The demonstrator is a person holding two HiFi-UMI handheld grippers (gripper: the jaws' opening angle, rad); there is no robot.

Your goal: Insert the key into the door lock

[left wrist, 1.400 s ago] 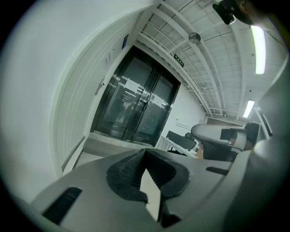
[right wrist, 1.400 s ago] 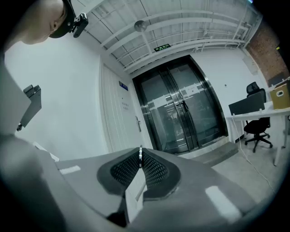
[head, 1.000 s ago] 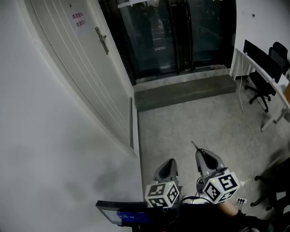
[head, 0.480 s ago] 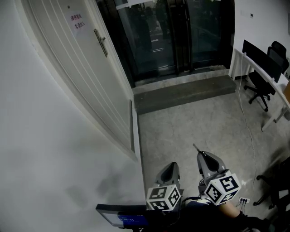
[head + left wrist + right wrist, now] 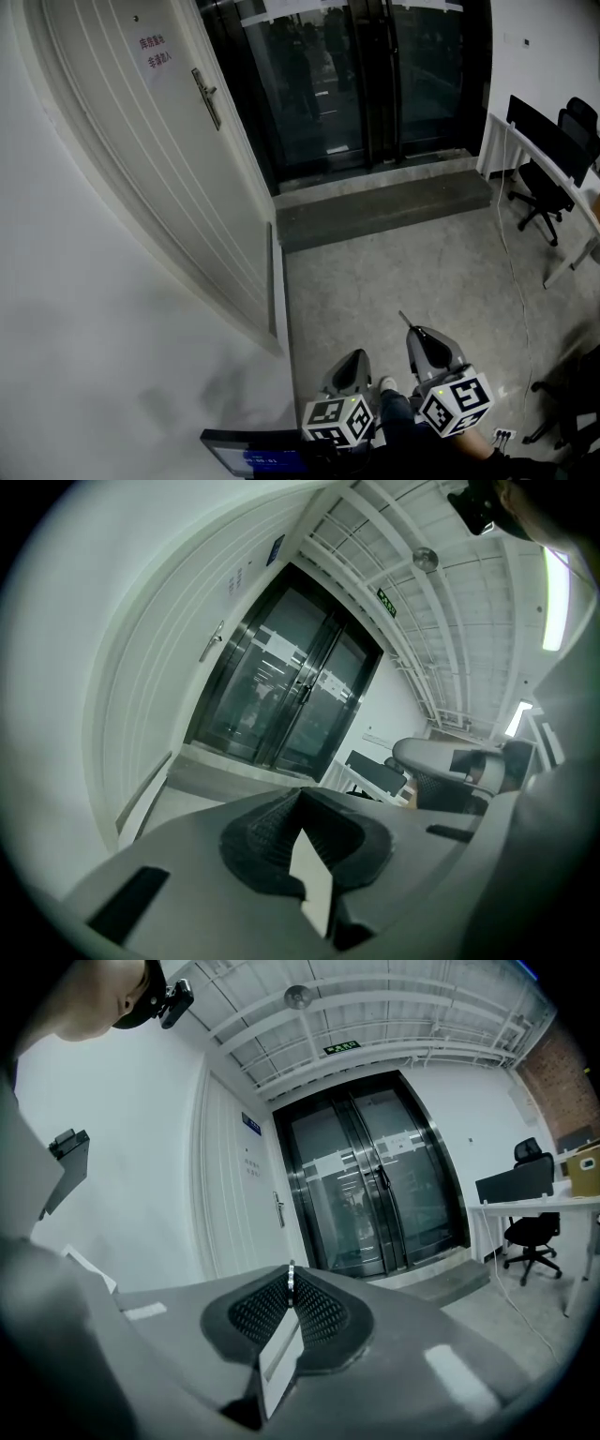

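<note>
Metal key (image 5: 291, 1277), thin, stiff, light, likely slick, pinched edge-on in clenched right gripper (image 5: 291, 1297); keep hold on its bow. Left gripper (image 5: 302, 803) closed on nothing. Door lock (image 5: 210, 105) well apart, ahead-left.

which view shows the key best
The right gripper view: the key stands close up, edge-on, clamped in the right gripper's jaw tips. The head view shows only a thin sliver; the left gripper view shows none of it.

Two grippers up, left gripper (image 5: 349, 366) and right gripper (image 5: 419, 339), one key (image 5: 404, 321), one white door (image 5: 159, 159), one handle (image 5: 206, 97), one paper sign (image 5: 156, 53), two glass door leaves (image 5: 309, 84), two office chairs (image 5: 541, 187), one desk (image 5: 525, 1203)
</note>
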